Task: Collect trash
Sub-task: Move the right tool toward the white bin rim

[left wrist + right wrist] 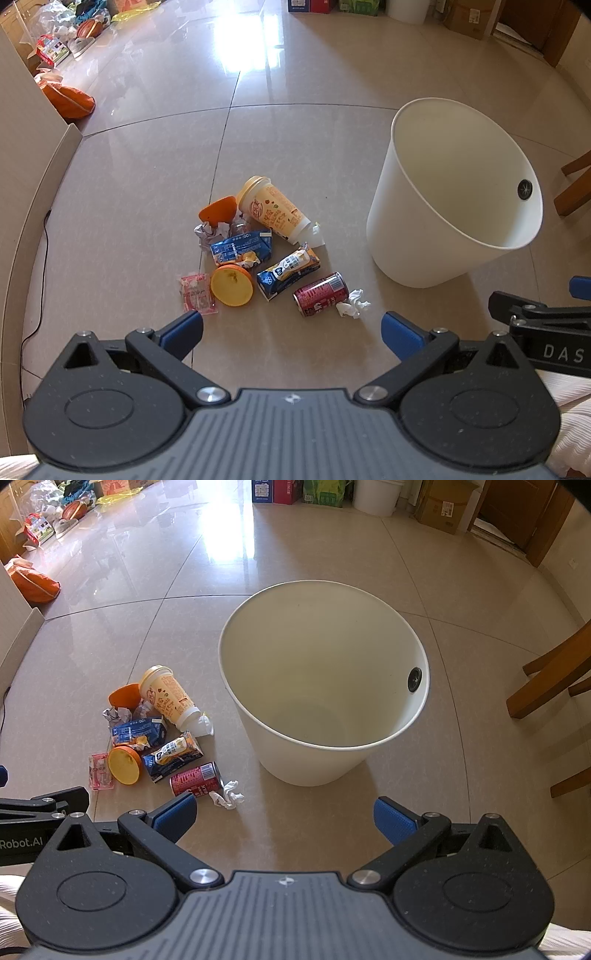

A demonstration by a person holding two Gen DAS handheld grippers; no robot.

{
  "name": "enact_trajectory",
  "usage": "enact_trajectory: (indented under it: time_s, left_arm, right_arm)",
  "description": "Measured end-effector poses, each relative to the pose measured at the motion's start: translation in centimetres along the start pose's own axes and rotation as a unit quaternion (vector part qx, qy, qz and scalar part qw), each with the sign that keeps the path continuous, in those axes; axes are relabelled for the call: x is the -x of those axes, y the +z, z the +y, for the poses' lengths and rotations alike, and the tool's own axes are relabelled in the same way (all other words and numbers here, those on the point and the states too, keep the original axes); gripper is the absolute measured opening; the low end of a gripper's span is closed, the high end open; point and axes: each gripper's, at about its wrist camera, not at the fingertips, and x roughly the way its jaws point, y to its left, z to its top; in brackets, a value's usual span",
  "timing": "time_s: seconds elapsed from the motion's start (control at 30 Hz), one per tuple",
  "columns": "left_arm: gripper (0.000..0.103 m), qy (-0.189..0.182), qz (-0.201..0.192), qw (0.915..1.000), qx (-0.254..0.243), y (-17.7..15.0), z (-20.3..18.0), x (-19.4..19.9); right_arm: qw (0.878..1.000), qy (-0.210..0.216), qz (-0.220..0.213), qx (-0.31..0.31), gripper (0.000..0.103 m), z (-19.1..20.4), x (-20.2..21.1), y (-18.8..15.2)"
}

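1. Both tools hang above the floor, tilted steeply down. The left tool (291,330) has its jaws spread wide with nothing between them; the right tool (284,816) is likewise wide open and empty.
2. The trash lies in one cluster on the floor (147,184), left of the white bin (417,236), which stands upright and looks empty. No piece has gone in yet, so I judge the task is at its start.
3. Nearest the tools are the red can (320,294) and, touching its right end, a crumpled tissue (352,303).
4. Farther off lie a blue carton (288,273), an orange lid (232,285), a pink wrapper (195,293), a second blue pack (242,248), a yellow cup (271,208) on its side, an orange piece (218,211) and grey crumpled paper (210,232).
5. The relation that matters: in the left wrist view the can sits just beyond the gap between the jaws, almost centred. In the right wrist view the same can (195,779) sits at the left finger, off to the side, while the bin fills the middle.
6. The can lies on its side, long axis running left to right with a slight slant, roughly parallel to the line between the left fingers.
7. My judgement: the left tool is better placed for the can, and may need a wrist turn to close across its round body, not end to end. The right tool is closer to the bin.
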Motion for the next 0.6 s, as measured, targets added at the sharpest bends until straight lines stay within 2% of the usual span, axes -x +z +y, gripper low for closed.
enact_trajectory:
  time_s: [0.6]
  left_arm:
    - [0.102,-0.017,-0.017,0.9997,0.000,0.27,-0.10,-0.87]
  right_arm:
    - [1.000,-0.004,-0.005,-0.001,0.103,0.03,-0.45,-0.19]
